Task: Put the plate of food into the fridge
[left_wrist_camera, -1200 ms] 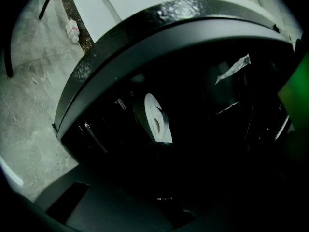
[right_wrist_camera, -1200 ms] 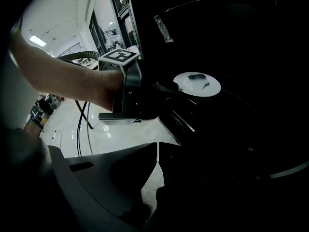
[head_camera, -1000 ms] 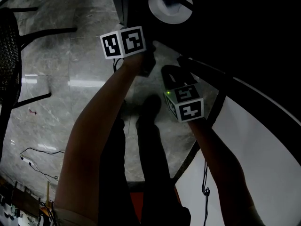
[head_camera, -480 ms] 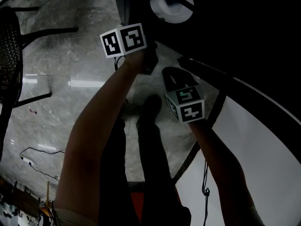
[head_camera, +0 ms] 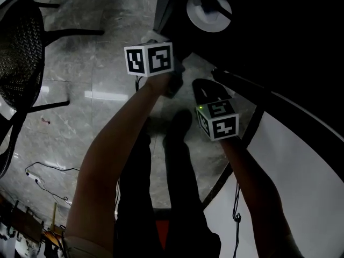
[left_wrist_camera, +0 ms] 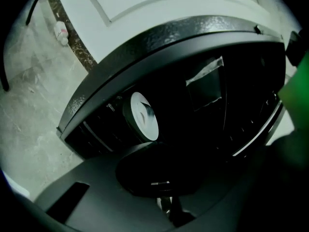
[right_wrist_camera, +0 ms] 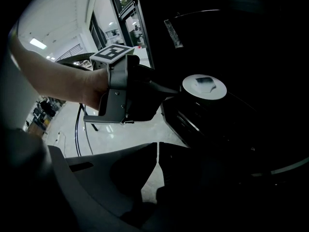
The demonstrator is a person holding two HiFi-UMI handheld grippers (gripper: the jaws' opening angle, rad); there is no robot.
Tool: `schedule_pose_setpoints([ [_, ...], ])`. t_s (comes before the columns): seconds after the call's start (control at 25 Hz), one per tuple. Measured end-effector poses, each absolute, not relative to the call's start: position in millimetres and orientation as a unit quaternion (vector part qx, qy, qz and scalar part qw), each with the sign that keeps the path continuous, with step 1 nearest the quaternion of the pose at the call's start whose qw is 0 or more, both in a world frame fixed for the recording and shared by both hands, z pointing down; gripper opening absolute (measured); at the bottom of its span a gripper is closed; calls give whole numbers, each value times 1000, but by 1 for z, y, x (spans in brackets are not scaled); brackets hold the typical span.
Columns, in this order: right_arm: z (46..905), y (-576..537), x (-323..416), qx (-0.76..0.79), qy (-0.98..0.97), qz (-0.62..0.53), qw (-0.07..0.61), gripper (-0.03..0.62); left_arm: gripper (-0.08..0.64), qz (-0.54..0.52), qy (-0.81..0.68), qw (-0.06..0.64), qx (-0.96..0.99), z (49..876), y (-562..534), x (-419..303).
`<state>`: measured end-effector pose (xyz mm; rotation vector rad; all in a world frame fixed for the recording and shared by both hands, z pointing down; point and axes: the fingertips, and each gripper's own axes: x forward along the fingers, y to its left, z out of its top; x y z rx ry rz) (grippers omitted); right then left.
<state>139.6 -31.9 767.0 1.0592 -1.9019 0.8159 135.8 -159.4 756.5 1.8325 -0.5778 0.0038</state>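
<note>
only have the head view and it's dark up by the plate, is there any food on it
Observer: yes, the right gripper view shows one dark piece in the middle of the white plate.
Operator: is my right gripper holding anything
Observer: no, the right gripper has its jaws together with nothing between them.
Operator: and the left
Observer: the left gripper is shut, its tip pointing at the plate's rim; touch cannot be told.
</note>
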Motion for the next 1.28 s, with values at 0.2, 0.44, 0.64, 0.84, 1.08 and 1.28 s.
schedule_pose_setpoints([
  [0.2,752,-28,123,416,-751,338,387,26,11,60,-219,532,816,737,-142,120],
  [0.44,721,-20,109,421,-745,365,368,26,11,112,-216,491,836,710,-130,88],
  [0.64,687,-19,91,430,-747,380,336,26,11,150,-208,447,857,678,-127,66],
  [0.84,649,-31,74,450,-749,379,304,26,11,194,-177,417,870,648,-106,51],
  [1.08,605,-53,62,473,-750,368,280,26,11,188,-171,441,861,614,-85,33],
  [1.28,587,-51,64,489,-737,376,278,26,11,209,-179,435,857,595,-68,24],
])
